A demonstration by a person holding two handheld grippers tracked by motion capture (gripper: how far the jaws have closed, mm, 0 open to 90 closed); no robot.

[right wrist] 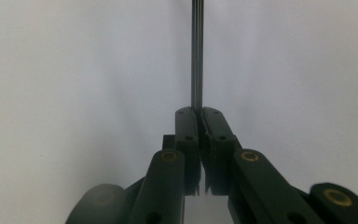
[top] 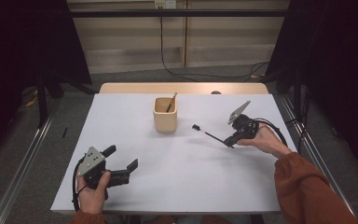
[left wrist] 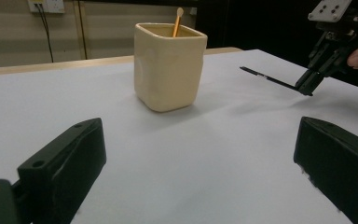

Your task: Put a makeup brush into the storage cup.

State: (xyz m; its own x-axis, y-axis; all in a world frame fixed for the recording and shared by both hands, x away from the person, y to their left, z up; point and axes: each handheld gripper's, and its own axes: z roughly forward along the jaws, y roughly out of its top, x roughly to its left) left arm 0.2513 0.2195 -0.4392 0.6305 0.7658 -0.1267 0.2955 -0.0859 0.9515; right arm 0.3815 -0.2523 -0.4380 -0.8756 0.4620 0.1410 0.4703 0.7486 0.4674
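A cream square cup (top: 165, 115) (left wrist: 168, 65) stands upright near the table's far middle, with a thin wooden stick (top: 171, 101) (left wrist: 177, 21) leaning inside it. To its right my right gripper (top: 229, 141) (right wrist: 199, 111) is shut on a slim black tool (top: 207, 133) (left wrist: 268, 77) (right wrist: 196, 51), held just above the table and pointing left toward the cup. My left gripper (top: 121, 157) (left wrist: 200, 158) rests at the near left, open, nothing between its fingers, facing the cup.
The white table top (top: 182, 172) lies on a wooden table whose far edge (top: 182, 87) shows behind it. Metal rails (top: 23, 158) run along both sides, and cables (top: 186, 72) lie on the floor beyond.
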